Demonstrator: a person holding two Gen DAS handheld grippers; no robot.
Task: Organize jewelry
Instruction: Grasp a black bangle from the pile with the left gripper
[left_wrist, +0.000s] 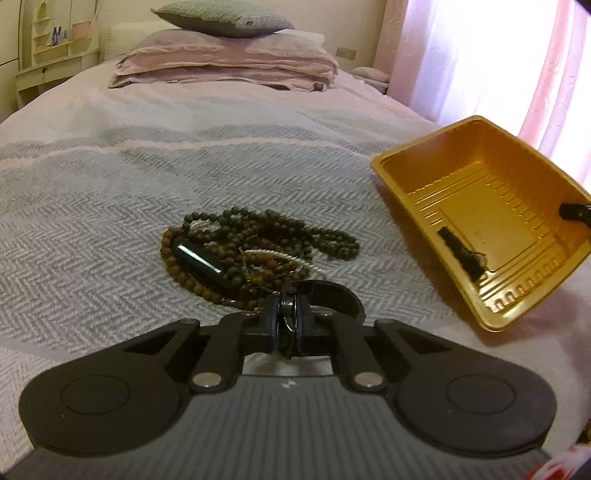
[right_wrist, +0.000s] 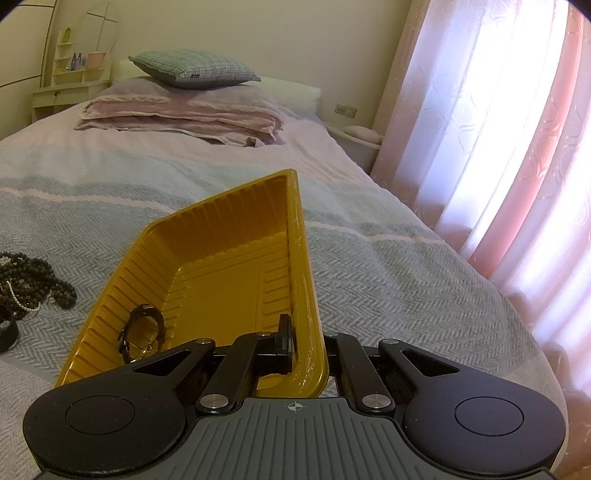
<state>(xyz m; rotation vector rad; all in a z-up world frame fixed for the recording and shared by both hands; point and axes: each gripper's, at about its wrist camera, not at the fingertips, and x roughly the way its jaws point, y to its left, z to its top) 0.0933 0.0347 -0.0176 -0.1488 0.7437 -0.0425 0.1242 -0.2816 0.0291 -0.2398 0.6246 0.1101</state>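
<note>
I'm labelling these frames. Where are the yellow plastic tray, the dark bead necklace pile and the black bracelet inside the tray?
yellow plastic tray (right_wrist: 229, 288): right wrist view, bare floor.
dark bead necklace pile (left_wrist: 258, 236): left wrist view, middle beads.
black bracelet (right_wrist: 159, 321): right wrist view, upper band.

Black claw (left_wrist: 287, 319), ribbed grey body, round black pads, silver screws

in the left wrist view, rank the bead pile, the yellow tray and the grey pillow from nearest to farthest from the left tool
1. Bead pile, just ahead of the left tool.
2. Yellow tray, off to the right.
3. Grey pillow, far back atop the folded bedding.
</note>
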